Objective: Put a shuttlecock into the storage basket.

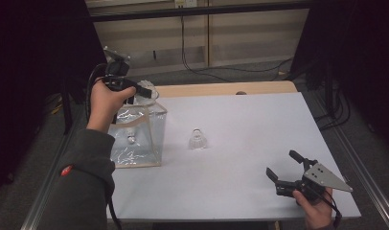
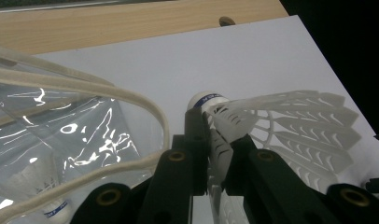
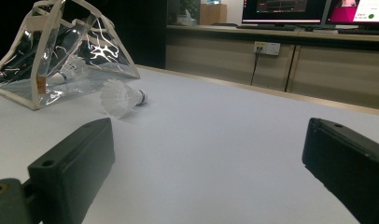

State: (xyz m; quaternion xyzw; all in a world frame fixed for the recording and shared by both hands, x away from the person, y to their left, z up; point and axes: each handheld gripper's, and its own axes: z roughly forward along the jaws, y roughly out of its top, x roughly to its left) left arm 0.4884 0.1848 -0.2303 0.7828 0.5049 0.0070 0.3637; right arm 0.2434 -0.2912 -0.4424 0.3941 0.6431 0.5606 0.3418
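Note:
My left gripper [image 1: 143, 92] [image 2: 215, 140] is shut on the feather skirt of a white shuttlecock [image 1: 150, 88] [image 2: 295, 121], whose cork has a blue band. It hangs just above the open mouth of a clear plastic bag [image 1: 135, 139] [image 2: 75, 121] with cream trim. A second shuttlecock [image 1: 130, 136] [image 2: 36, 184] [image 3: 72, 69] lies inside the bag. A third shuttlecock [image 1: 197, 140] [image 3: 122, 98] rests on the white table top to the right of the bag. Near the front right corner, my right gripper [image 1: 281, 163] [image 3: 208, 135] is open, with nothing between its jaws.
The white sheet [image 1: 240, 129] covers the table, with a wooden strip [image 1: 221, 88] along the far edge. Cables [image 1: 202, 67] trail on the floor behind, and monitors [image 3: 318, 9] stand on a counter. Metal rails [image 1: 370, 187] flank the table.

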